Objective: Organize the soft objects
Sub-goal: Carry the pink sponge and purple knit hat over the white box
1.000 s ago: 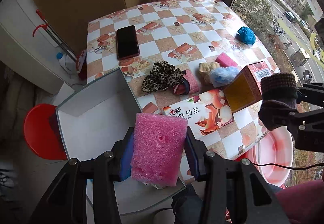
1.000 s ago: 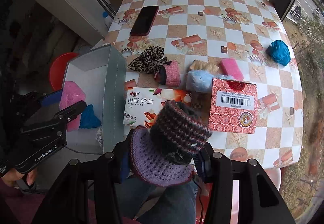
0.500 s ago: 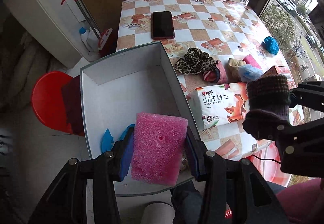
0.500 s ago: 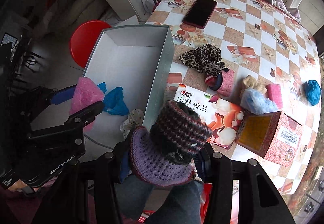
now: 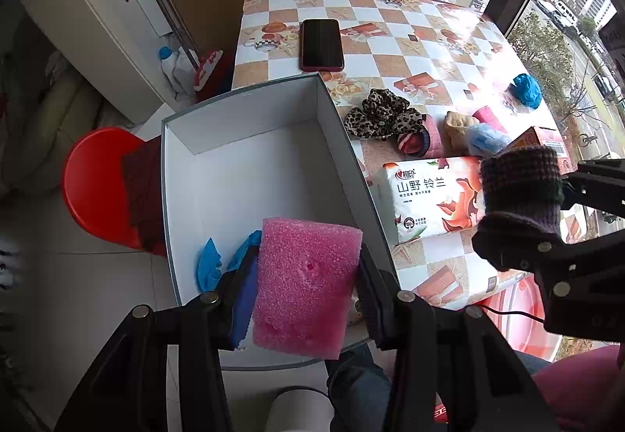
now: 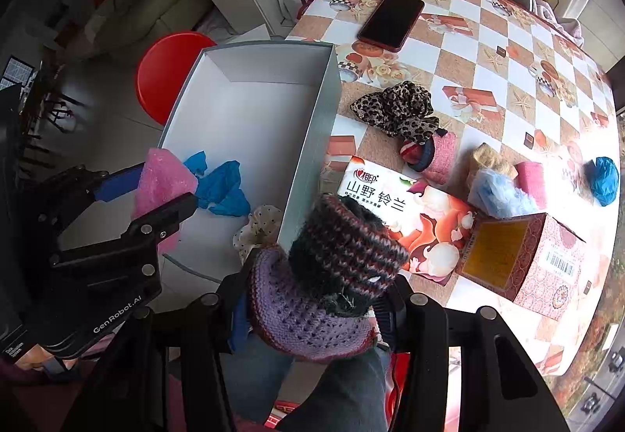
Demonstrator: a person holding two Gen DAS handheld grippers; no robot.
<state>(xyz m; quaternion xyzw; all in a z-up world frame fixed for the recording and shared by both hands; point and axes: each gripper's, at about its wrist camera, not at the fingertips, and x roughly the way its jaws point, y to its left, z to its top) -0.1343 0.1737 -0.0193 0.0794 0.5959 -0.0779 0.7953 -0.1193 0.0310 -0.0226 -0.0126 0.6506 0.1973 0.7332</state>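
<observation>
A: While the left gripper (image 5: 308,283) clamps the pink sponge (image 5: 306,285) over the near end of the white box (image 5: 242,174), where should it let go?
B: Lower, beside the blue cloth (image 6: 218,188). The right gripper (image 6: 312,299) pinches the knitted hat (image 6: 332,268) above the box's table-side wall; shift it inward first

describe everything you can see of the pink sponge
The pink sponge is a blocky piece of coarse, porous foam, bright pink, with a small pit in its broad face. The left gripper is shut on it, fingers pressing its two sides, so it stands upright in the air. It hangs over the near end of the white box, above the blue items lying inside. Nothing but the fingers touches it.
</observation>
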